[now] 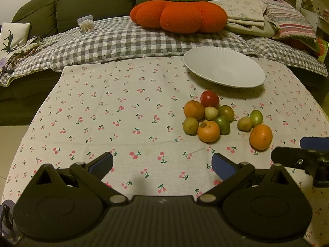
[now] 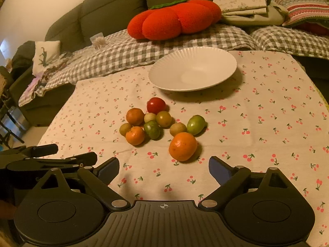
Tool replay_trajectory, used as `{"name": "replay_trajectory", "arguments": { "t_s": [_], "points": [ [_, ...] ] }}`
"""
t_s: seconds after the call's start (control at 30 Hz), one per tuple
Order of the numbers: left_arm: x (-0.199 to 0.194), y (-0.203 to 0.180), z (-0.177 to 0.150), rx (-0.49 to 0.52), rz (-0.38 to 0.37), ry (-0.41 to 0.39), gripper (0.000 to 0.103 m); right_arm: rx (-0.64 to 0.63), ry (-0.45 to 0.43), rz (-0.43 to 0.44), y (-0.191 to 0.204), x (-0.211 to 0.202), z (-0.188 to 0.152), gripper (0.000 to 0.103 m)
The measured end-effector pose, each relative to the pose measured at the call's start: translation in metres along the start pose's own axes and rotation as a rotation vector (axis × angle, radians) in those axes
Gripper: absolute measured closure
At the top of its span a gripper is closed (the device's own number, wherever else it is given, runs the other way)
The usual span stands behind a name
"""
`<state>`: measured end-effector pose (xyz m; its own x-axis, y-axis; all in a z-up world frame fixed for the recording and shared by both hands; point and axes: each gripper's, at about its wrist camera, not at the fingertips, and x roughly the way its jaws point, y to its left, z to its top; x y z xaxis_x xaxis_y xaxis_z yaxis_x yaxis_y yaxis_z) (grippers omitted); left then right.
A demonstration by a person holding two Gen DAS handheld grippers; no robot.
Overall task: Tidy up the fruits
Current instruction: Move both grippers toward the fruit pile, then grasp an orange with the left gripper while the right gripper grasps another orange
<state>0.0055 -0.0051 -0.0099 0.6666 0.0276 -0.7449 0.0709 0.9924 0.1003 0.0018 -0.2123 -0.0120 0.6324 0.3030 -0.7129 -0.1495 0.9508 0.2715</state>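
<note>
Opening step, nothing gripped: left gripper (image 1: 162,165), right gripper (image 2: 164,169) both gaping. Next: close on nearest round orange mandarin (image 2: 182,146), carry to empty white fluted plate (image 2: 164,82).

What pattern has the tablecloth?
Small red cherries on white tablecloth; clearest in the right wrist view.

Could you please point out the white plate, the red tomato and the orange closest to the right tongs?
White plate (image 2: 164,78): right wrist view, on its bare left inner wall.
Red tomato (image 2: 156,105): right wrist view, on its middle.
Nearest orange (image 2: 182,146): right wrist view, on the centre of its peel.
</note>
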Motion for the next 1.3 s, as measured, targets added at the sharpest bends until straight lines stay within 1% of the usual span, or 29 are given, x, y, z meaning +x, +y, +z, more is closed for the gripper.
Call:
{"name": "replay_trajectory", "arguments": {
  "t_s": [0.03,0.07,0.17,0.23,0.3,0.4,0.47,0.53,0.63,0.7,0.77,0.8,0.87,0.93,1.03,1.17,1.23,1.3],
  "points": [
    [0.001,0.000,0.000,0.001,-0.004,-0.001,0.002,-0.001,-0.005,0.000,0.000,0.000,0.000,0.010],
    [0.001,0.000,0.000,0.005,-0.005,-0.003,0.002,-0.003,0.008,-0.008,0.000,0.000,0.000,0.011],
    [0.005,-0.001,0.000,0.011,-0.023,-0.008,0.007,-0.004,0.002,-0.016,-0.002,0.001,0.001,0.012],
    [0.009,-0.001,0.000,0.012,-0.039,0.007,0.015,0.007,-0.012,-0.008,-0.004,0.004,0.002,0.012],
    [0.013,-0.002,0.000,0.018,-0.052,0.010,0.019,0.011,-0.003,-0.016,-0.005,0.006,0.003,0.013],
    [0.021,-0.005,0.002,0.013,-0.090,0.014,0.023,0.006,0.005,-0.036,-0.006,0.010,0.005,0.015],
    [0.028,-0.005,0.006,-0.001,-0.125,0.031,0.026,0.009,0.005,-0.037,-0.007,0.013,0.008,0.017],
    [0.035,-0.001,0.016,-0.028,-0.156,0.025,0.031,0.018,0.006,-0.028,-0.009,0.017,0.010,0.018],
    [0.046,0.006,0.034,-0.077,-0.188,0.001,0.031,0.001,0.020,-0.051,-0.009,0.023,0.013,0.021],
    [0.056,0.007,0.045,-0.074,-0.192,-0.015,0.031,-0.007,0.028,-0.062,-0.010,0.027,0.014,0.022],
    [0.066,0.007,0.052,-0.079,-0.205,0.004,0.034,-0.015,0.036,-0.071,-0.011,0.031,0.015,0.025],
    [0.073,0.008,0.056,-0.090,-0.218,0.014,0.038,-0.021,0.040,-0.077,-0.011,0.033,0.015,0.025],
    [0.083,0.011,0.061,-0.131,-0.266,0.035,0.041,-0.024,0.046,-0.077,-0.012,0.036,0.016,0.028],
    [0.092,0.011,0.063,-0.150,-0.297,0.040,0.043,-0.021,0.050,-0.068,-0.013,0.039,0.017,0.030],
    [0.101,0.008,0.063,-0.160,-0.332,0.055,0.045,-0.020,0.058,-0.056,-0.014,0.042,0.017,0.034],
    [0.110,0.005,0.063,-0.163,-0.332,0.073,0.046,-0.029,0.067,-0.057,-0.013,0.045,0.016,0.037],
    [0.113,0.007,0.063,-0.171,-0.346,0.071,0.049,-0.033,0.065,-0.061,-0.013,0.047,0.016,0.037],
    [0.115,0.007,0.062,-0.175,-0.360,0.068,0.053,-0.035,0.064,-0.060,-0.013,0.050,0.016,0.042]
  ]
}}
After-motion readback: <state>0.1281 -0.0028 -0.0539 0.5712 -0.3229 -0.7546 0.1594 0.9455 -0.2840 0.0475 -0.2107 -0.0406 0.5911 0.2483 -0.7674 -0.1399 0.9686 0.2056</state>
